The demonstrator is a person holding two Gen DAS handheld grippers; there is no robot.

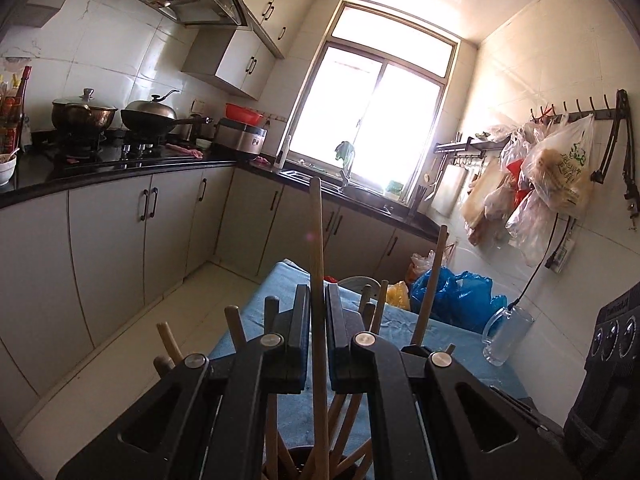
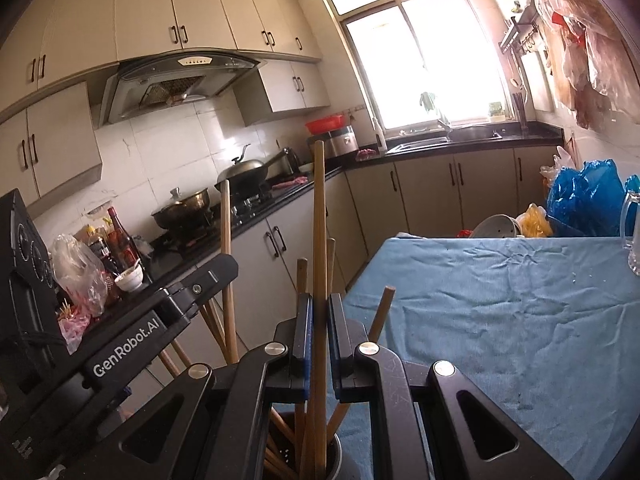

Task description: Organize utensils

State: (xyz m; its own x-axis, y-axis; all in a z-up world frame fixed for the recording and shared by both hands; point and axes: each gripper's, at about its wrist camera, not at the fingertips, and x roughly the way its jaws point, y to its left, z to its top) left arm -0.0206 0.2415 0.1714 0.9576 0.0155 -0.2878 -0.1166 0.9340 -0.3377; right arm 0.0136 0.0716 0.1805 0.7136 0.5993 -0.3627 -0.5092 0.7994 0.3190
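Left wrist view: nearest the lens, the left gripper (image 1: 318, 344) stands over a dark holder (image 1: 308, 464) crowded with wooden utensils. Its jaws sit narrowly apart with one tall wooden handle (image 1: 318, 248) rising upright between them. Whether the pads actually press the handle or only flank it cannot be told; thin gaps seem to show on both sides. Other handles (image 1: 430, 280) lean outward around it. The holder stands on the blue cloth (image 1: 440, 340), near the table's edge.

Right wrist view: the right gripper (image 2: 319, 340) takes the same pose, pointing up and forward, jaws nearly closed around a long handle (image 2: 319, 220) standing in the holder (image 2: 304, 460). Again contact is unclear. The left gripper's body (image 2: 160, 312) sits just beside it, to the left.

Both tools appear to be at the point of seating or lifting a utensil in the holder. The next move probably calls for a straight vertical pull or a clean release, keeping clear of neighbouring handles and each other.
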